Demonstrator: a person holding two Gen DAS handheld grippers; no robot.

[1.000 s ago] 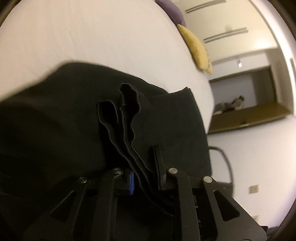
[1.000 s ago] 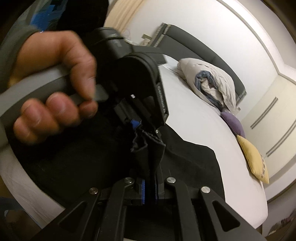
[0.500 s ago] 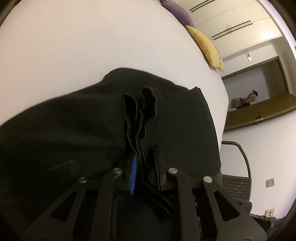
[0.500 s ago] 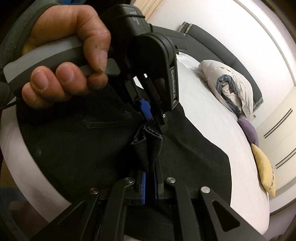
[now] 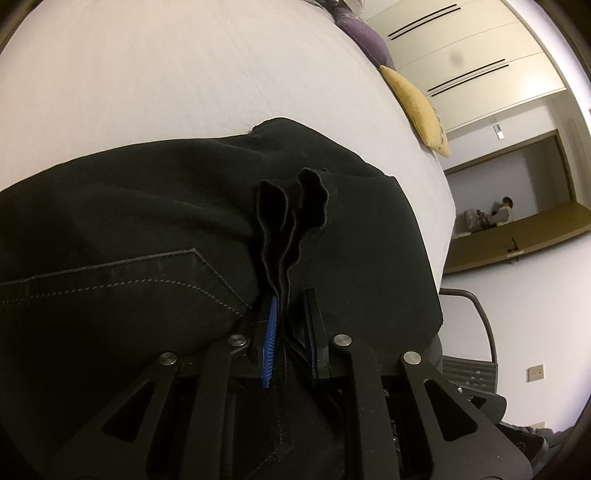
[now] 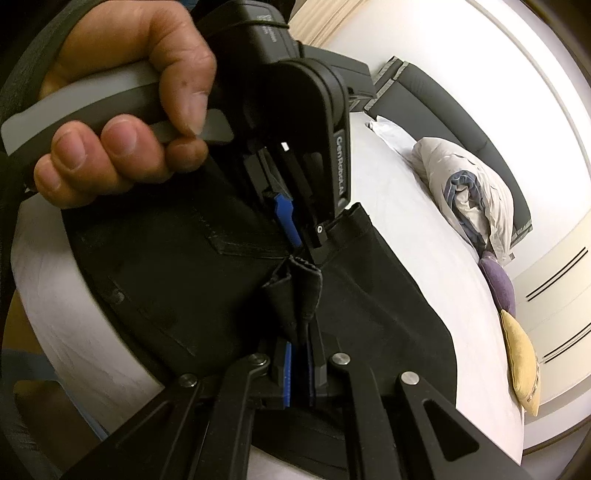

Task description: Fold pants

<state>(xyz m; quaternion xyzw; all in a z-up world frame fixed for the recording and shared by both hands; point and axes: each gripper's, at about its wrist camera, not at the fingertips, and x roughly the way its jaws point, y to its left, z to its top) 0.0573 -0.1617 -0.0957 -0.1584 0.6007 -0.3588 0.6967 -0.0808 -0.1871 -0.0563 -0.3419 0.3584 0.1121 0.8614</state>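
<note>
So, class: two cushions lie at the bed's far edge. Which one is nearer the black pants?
The yellow cushion. It lies closer to the pants than the purple cushion, which sits further up the bed.

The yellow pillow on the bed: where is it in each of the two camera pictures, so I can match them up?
Left wrist view: the yellow pillow lies upper right, at the far edge of the white bed, just below the purple pillow.
Right wrist view: the yellow pillow sits at the lower right edge of the bed, below the purple pillow.
Shared landmark: the black pants spread on the bed.
</note>
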